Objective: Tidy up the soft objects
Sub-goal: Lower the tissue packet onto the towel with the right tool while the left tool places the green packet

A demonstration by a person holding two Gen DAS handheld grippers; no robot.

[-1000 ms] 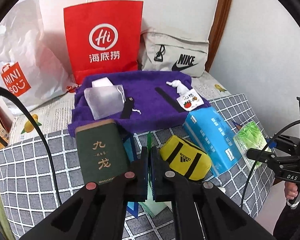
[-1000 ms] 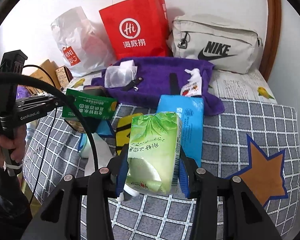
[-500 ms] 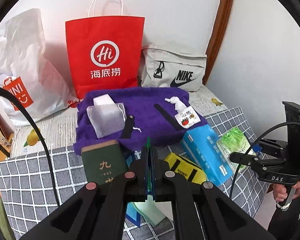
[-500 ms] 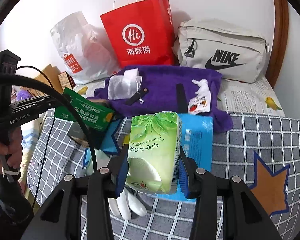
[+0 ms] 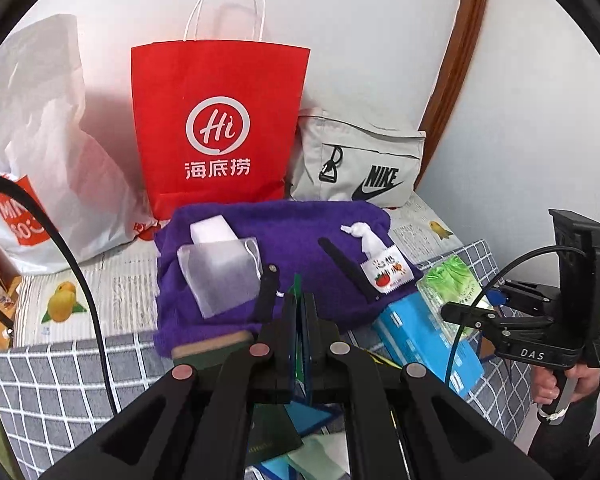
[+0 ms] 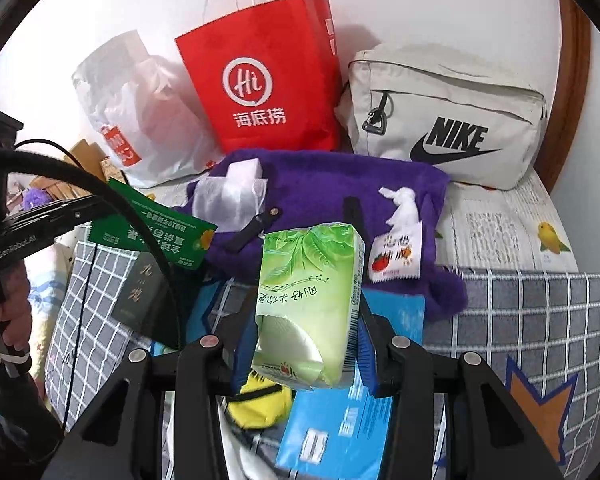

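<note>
My right gripper (image 6: 306, 338) is shut on a green tissue pack (image 6: 312, 304) and holds it above the checked cloth; the pack also shows in the left wrist view (image 5: 450, 286). My left gripper (image 5: 299, 312) is shut on a thin green flat packet (image 5: 297, 286), seen edge-on; in the right wrist view the packet (image 6: 156, 230) is held up at the left. A purple towel (image 5: 300, 240) lies behind, with a mesh pouch (image 5: 220, 272) and a white knotted sachet (image 5: 380, 264) on it. A blue tissue pack (image 6: 356, 412) and a yellow pouch (image 6: 260, 404) lie under the right gripper.
A red paper bag (image 5: 220, 128), a white plastic bag (image 5: 40, 152) and a grey Nike bag (image 5: 360, 168) stand against the wall. A dark green booklet (image 6: 140, 292) lies on the grey checked cloth (image 6: 520, 312). An orange star patch (image 6: 540, 404) is at the right.
Both grippers have risen and moved toward the bags with their loads. The green booklet and yellow pouch have dropped below the left gripper's view.
</note>
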